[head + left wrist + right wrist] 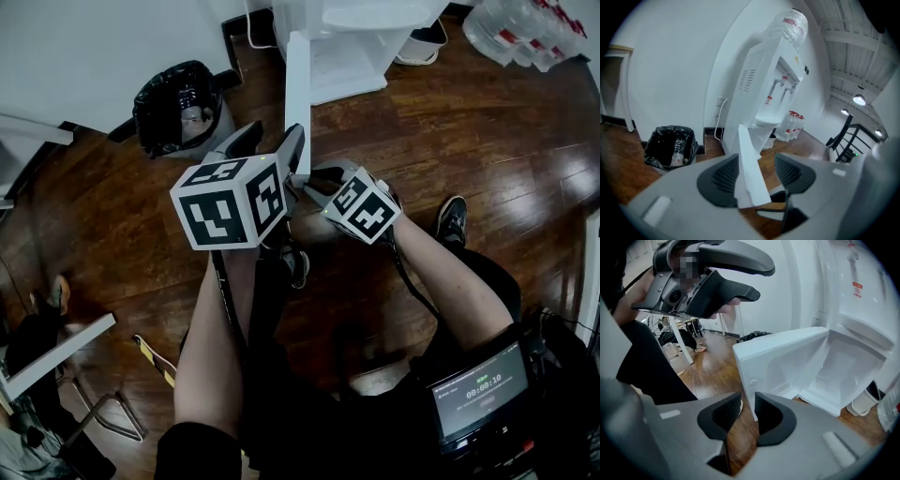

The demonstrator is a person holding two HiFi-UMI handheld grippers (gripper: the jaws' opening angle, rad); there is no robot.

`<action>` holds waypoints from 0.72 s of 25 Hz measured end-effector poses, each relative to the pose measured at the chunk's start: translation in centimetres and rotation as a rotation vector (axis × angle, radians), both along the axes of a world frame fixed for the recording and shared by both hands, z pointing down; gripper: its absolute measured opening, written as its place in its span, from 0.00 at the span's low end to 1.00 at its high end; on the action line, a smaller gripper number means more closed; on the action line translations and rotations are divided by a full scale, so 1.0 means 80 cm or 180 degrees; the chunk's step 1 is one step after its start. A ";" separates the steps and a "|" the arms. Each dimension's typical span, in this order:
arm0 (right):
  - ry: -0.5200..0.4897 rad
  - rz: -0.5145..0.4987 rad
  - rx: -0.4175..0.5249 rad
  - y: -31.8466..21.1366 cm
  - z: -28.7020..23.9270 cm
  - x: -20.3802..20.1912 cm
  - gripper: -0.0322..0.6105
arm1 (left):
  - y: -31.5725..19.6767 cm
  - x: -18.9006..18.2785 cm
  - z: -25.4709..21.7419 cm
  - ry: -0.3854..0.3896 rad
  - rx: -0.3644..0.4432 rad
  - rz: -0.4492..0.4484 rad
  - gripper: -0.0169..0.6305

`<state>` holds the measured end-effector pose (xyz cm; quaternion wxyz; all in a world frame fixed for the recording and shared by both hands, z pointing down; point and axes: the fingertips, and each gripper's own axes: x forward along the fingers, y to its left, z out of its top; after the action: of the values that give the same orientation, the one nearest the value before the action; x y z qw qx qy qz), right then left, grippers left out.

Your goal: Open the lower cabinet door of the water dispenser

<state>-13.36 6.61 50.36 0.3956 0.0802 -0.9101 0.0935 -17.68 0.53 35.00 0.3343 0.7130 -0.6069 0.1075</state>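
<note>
The white water dispenser (pixel 347 37) stands at the top of the head view, its lower cabinet door (pixel 297 103) swung out towards me. In the left gripper view the door's (pixel 749 164) free edge sits between the jaws of my left gripper (pixel 757 171), leaning on the left pad, with floor showing before the other pad. My left gripper (pixel 272 141) is open. My right gripper (pixel 314 178) is lower on the same door. Its jaws (pixel 747 411) are closing around the door's (pixel 783 362) bottom corner, with a gap still beside one pad. The cabinet's inside (pixel 843 366) is bare.
A black-bagged bin (pixel 178 103) with a bottle stands left of the dispenser by the wall. Packed water bottles (pixel 516 28) lie to its right. White desk legs (pixel 56 352) are at lower left, a stair railing (pixel 843 136) far right. My shoe (pixel 452 220) is on the wood floor.
</note>
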 end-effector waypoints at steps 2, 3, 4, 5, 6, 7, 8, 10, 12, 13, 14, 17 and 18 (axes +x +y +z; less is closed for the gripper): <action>0.0003 -0.0020 0.0008 0.001 0.002 -0.006 0.20 | -0.001 -0.006 -0.002 0.0012 0.0010 -0.0030 0.42; 0.0007 -0.0027 0.0012 0.001 0.003 -0.009 0.20 | -0.001 -0.008 -0.003 0.0017 0.0014 -0.0042 0.42; 0.0007 -0.0029 0.0013 0.002 0.004 -0.011 0.20 | -0.001 -0.011 -0.004 0.0021 0.0017 -0.0052 0.42; -0.0001 -0.0024 0.0007 0.003 0.003 -0.014 0.20 | -0.001 -0.013 -0.004 0.0024 0.0017 -0.0061 0.42; -0.0016 -0.0015 -0.0005 0.004 0.001 -0.018 0.20 | -0.001 -0.014 -0.003 0.0025 0.0016 -0.0068 0.42; -0.0028 -0.0010 -0.0014 0.005 -0.001 -0.021 0.20 | 0.000 -0.016 -0.003 0.0025 0.0014 -0.0076 0.42; -0.0032 -0.0013 -0.0016 0.005 0.000 -0.023 0.20 | 0.000 -0.018 -0.002 0.0022 0.0009 -0.0086 0.42; -0.0044 -0.0022 -0.0018 0.005 -0.001 -0.029 0.19 | 0.001 -0.022 -0.001 0.0016 0.0000 -0.0113 0.42; -0.0069 -0.0025 -0.0029 0.006 -0.005 -0.035 0.19 | 0.001 -0.027 -0.002 0.0008 -0.0002 -0.0143 0.42; -0.0078 -0.0030 -0.0033 0.007 -0.006 -0.038 0.19 | 0.001 -0.029 -0.002 0.0005 -0.0003 -0.0157 0.42; -0.0085 -0.0036 -0.0035 0.008 -0.007 -0.041 0.18 | 0.000 -0.030 -0.003 0.0001 -0.0005 -0.0167 0.42; -0.0101 -0.0050 -0.0038 0.009 -0.007 -0.049 0.18 | 0.000 -0.035 -0.001 -0.0012 -0.0018 -0.0189 0.42; -0.0106 -0.0054 -0.0041 0.009 -0.007 -0.052 0.18 | -0.001 -0.036 0.000 -0.0016 -0.0019 -0.0199 0.42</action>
<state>-17.52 7.33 49.80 0.3817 0.0684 -0.9166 0.0973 -20.57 0.46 34.97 0.3380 0.6924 -0.6294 0.1005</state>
